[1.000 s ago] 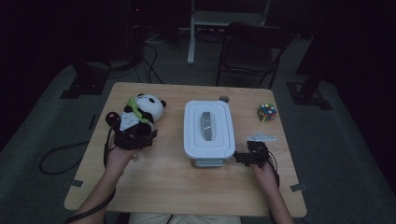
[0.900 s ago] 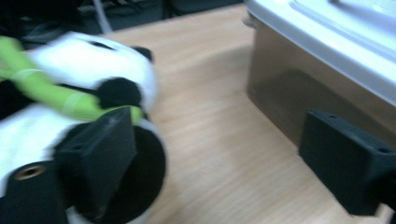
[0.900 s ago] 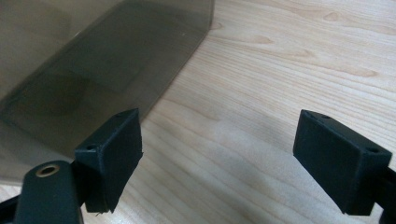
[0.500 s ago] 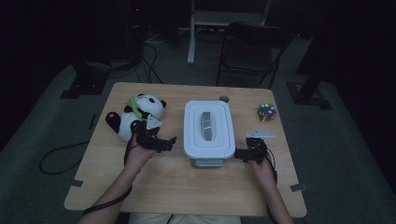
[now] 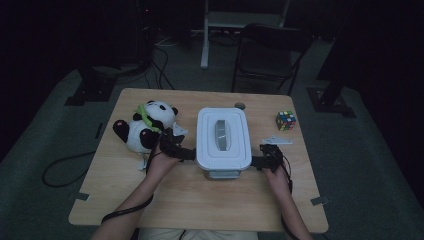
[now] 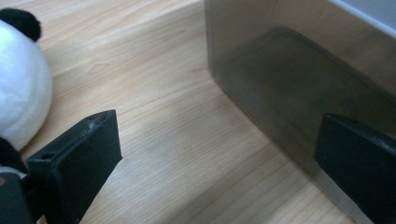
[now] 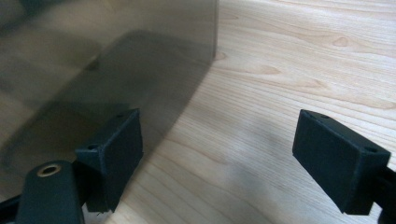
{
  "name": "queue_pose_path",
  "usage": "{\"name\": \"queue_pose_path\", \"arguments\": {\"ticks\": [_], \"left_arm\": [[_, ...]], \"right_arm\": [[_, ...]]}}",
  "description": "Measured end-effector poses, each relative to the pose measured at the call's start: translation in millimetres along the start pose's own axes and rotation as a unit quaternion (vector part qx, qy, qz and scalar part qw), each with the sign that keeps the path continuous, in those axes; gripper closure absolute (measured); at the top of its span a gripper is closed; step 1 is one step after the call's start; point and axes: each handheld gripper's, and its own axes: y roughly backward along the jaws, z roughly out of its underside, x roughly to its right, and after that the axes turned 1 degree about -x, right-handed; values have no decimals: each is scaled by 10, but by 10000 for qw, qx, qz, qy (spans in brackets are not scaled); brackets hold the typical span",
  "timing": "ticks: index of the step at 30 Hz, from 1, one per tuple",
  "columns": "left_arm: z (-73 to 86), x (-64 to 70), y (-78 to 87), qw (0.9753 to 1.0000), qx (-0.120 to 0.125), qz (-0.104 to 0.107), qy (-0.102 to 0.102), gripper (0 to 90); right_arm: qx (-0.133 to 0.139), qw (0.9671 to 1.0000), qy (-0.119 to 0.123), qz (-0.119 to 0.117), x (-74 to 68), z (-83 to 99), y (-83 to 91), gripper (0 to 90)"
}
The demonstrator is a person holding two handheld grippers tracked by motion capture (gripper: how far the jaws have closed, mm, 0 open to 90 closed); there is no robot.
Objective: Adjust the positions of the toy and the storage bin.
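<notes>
The white-lidded box (image 5: 223, 139) stands in the middle of the table (image 5: 190, 200). Your left gripper (image 5: 189, 154) is at the box's left side, jaws spread wide, one jaw just beside the smoky wall (image 6: 299, 93) (touching or not, I cannot tell). Your right gripper (image 5: 256, 161) is at the box's right side, jaws also spread. The panda toy (image 5: 145, 126) lies left of the box.
</notes>
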Motion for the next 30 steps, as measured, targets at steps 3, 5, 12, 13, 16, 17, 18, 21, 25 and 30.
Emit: {"name": "queue_pose_path", "arguments": {"ticks": [3, 5, 12, 13, 16, 17, 18, 21, 25, 30], "left_arm": [[10, -15, 0, 10000, -28, -25, 8, 15], [24, -37, 1, 10000, -57, -33, 5, 15], [88, -98, 45, 9998, -131, -150, -14, 18], [98, -108, 56, 9998, -140, -168, -32, 19], [132, -140, 85, 9998, -139, -166, 6, 19], [142, -149, 92, 9998, -132, -169, 11, 19], [151, -156, 98, 9997, -155, -184, -1, 19], [182, -172, 98, 9998, -143, -136, -15, 18], [237, -163, 94, 9998, -164, -114, -63, 19], [318, -156, 119, 9999, -122, -3, -18, 19]], "right_arm": [[-6, 10000, 36, -8, -23, 5, -9, 172], [-53, 9999, 68, -68, -41, 7, -12, 172], [-75, 9994, 254, -224, -158, 18, -32, 175], [-72, 9993, 254, -258, -174, 18, -40, 176], [-90, 9989, 304, -337, -214, 11, -61, 184], [-96, 9988, 326, -356, -227, 8, -69, 184], [-107, 9986, 351, -370, -239, 4, -77, 184], [-96, 9985, 451, -300, -259, -8, -86, 163], [106, 9989, 456, 33, -199, -35, -22, 140], [412, 9969, 144, 653, 105, -59, 161, 131]]}}
